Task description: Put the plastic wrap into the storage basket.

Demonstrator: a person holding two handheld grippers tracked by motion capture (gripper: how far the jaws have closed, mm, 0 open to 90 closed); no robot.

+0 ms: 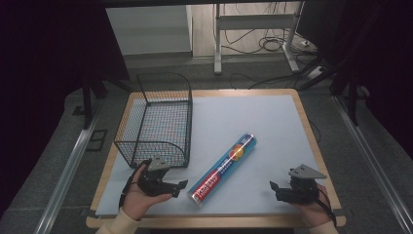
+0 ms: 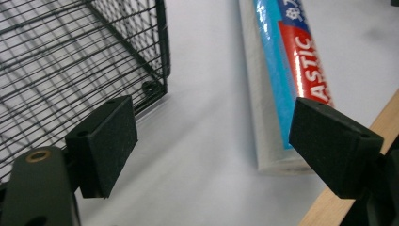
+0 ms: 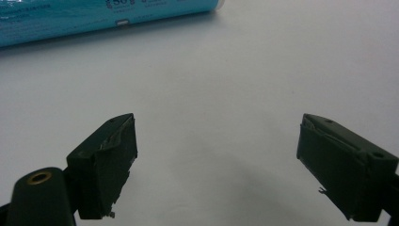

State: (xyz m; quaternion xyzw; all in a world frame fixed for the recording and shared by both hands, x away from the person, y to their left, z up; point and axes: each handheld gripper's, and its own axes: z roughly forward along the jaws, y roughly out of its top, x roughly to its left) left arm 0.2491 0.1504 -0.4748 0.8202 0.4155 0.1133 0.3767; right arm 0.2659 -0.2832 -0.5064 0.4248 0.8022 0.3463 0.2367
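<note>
With your left gripper (image 1: 181, 186) and right gripper (image 1: 274, 187) both spread wide and empty, I'd clamp the roll (image 1: 225, 168) mid-length, squarely, then lift toward the basket (image 1: 146, 127) beside it.

Wire basket (image 1: 158, 119) blocks the left; mat (image 1: 272, 122) right of tube (image 1: 225, 168) lies open

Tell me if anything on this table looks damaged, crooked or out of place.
Slightly. The right gripper has worn fingers: the pad surface looks torn and peeling at its edges. The roll lies diagonally across the mat, and the wire basket sits upright. Nothing is spilled.
</note>
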